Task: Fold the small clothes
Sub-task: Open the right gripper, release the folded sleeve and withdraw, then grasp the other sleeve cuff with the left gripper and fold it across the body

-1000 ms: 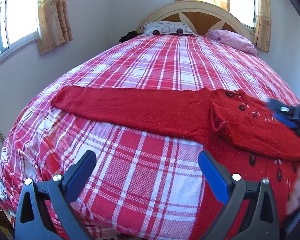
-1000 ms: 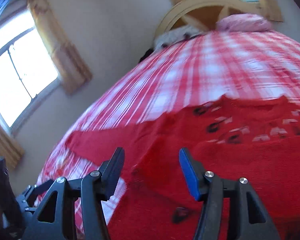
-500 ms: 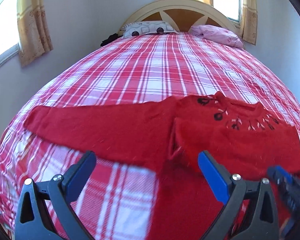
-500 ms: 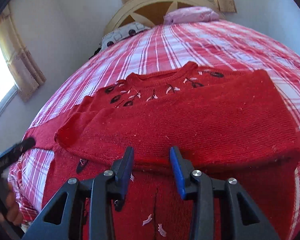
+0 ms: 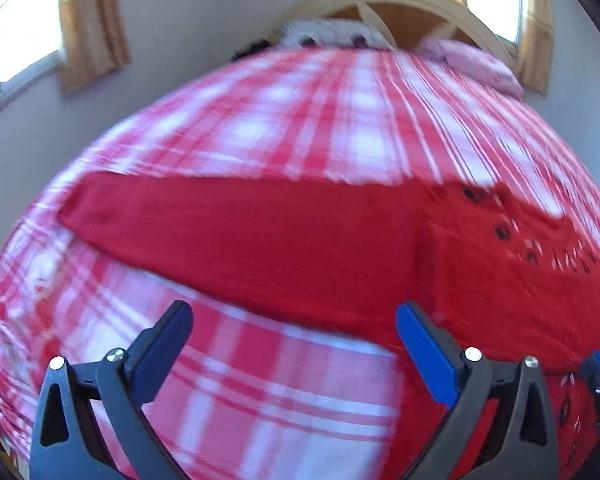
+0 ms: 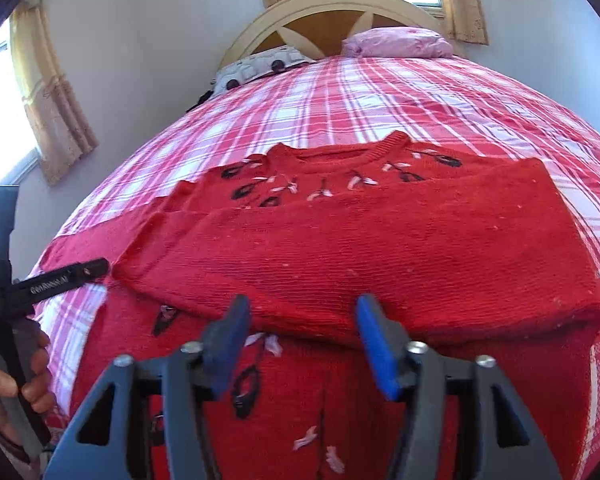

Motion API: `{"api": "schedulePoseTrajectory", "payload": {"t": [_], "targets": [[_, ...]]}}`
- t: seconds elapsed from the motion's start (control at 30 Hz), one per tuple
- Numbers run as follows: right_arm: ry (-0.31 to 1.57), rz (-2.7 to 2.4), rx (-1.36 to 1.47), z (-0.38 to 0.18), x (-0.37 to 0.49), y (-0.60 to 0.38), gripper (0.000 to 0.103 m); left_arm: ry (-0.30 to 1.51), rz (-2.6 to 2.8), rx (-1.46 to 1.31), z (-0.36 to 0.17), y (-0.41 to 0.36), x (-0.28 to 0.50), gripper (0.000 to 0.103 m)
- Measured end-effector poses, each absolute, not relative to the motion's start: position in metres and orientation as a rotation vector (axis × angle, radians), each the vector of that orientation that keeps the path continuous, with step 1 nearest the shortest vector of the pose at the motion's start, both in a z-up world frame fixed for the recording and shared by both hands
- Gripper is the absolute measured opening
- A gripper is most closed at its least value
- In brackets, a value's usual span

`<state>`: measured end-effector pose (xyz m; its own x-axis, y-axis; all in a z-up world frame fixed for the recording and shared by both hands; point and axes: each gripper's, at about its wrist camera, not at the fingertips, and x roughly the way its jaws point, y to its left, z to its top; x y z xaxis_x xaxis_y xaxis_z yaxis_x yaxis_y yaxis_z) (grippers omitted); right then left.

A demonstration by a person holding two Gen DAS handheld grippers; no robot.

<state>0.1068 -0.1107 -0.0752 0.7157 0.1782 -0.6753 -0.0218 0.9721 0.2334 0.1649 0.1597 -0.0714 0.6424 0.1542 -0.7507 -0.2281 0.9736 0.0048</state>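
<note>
**Red sweater on my bed, one sleeve folded across**

On the black bar of my left tool, at nine o'clock in the right view, I can read white lettering that looks like "GenRobot.AI"; smaller print below it is too fine to make out.

The red sweater (image 6: 340, 248) lies flat on the checked bedspread (image 6: 380, 92), one sleeve laid across the chest, the other stretched out toward nine o'clock. My right tongs (image 6: 300, 340) have just been opening and stand released over the folded sleeve's near edge, gripping nothing. My left tongs (image 5: 292, 344) gape wide and empty above the outstretched sleeve (image 5: 220, 224).
</note>
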Motion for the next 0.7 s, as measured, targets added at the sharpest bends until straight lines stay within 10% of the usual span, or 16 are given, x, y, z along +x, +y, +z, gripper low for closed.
{"api": "schedulePoseTrajectory", "payload": {"t": [0.3, 0.53, 0.7], "targets": [[0.681, 0.231, 0.179, -0.035, 0.062, -0.080, 0.059, 0.721, 0.518, -0.465, -0.055, 0.343, 0.164, 0.102], [0.694, 0.316, 0.098, -0.027, 0.045, -0.040, 0.059, 0.821, 0.587, -0.662, -0.100, 0.410, 0.186, 0.074], [0.708, 0.321, 0.084, -0.028, 0.045, -0.035, 0.059, 0.804, 0.602, -0.661, -0.108, 0.411, 0.193, 0.072]]}}
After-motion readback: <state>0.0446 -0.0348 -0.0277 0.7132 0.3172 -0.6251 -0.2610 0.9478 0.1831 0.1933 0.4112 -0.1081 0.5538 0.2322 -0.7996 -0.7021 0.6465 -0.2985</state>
